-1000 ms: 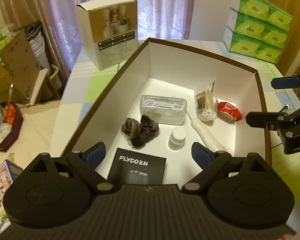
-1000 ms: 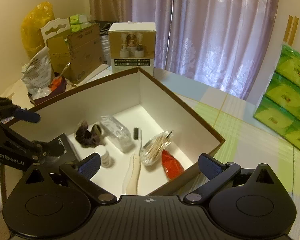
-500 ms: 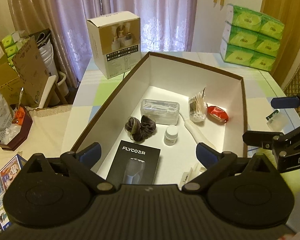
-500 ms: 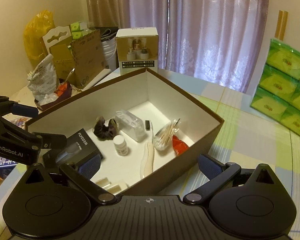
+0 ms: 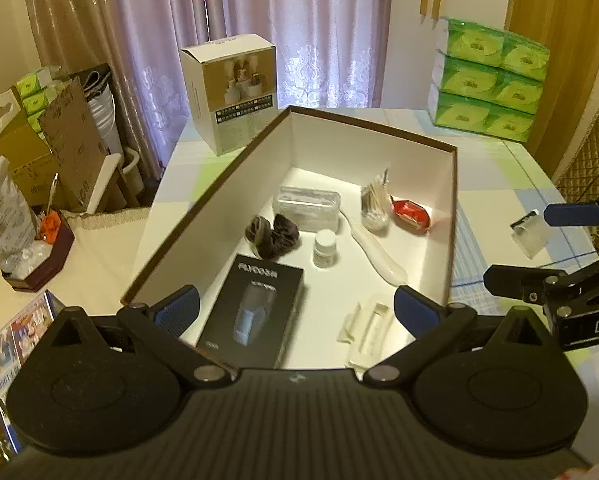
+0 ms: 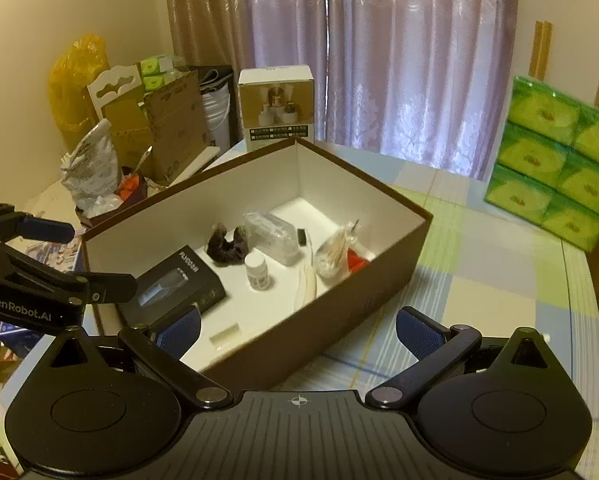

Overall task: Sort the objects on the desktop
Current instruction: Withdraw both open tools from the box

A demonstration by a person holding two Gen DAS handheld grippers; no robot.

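A brown box (image 5: 203, 216) (image 6: 379, 280) with a white inside stands on the table. In it lie a black shaver carton (image 5: 255, 308) (image 6: 175, 284), a dark scrunchie (image 5: 271, 234) (image 6: 227, 242), a clear plastic case (image 5: 307, 206) (image 6: 269, 234), a small white bottle (image 5: 325, 244) (image 6: 258, 269), a bag of cotton swabs (image 5: 375, 204) (image 6: 333, 254), a red packet (image 5: 411, 212) (image 6: 355, 260), a white toothbrush (image 5: 379, 252) and a white tray piece (image 5: 369, 330) (image 6: 225, 336). My left gripper (image 5: 295, 308) (image 6: 67, 256) hangs open above the box's near end. My right gripper (image 6: 297, 330) (image 5: 539, 246) is open and empty beside the box.
A small clear packet (image 5: 529, 232) lies on the table right of the box. A printed carton (image 5: 231, 92) (image 6: 277, 106) stands behind it. Stacked green tissue packs (image 5: 487, 80) (image 6: 555, 164) occupy the far right. Cardboard, bags and a dark tray (image 5: 39, 256) clutter the left side.
Both grippers have pulled back and up from the box, so more of its near end shows, including the shaver carton and white tray piece. Both stayed open.
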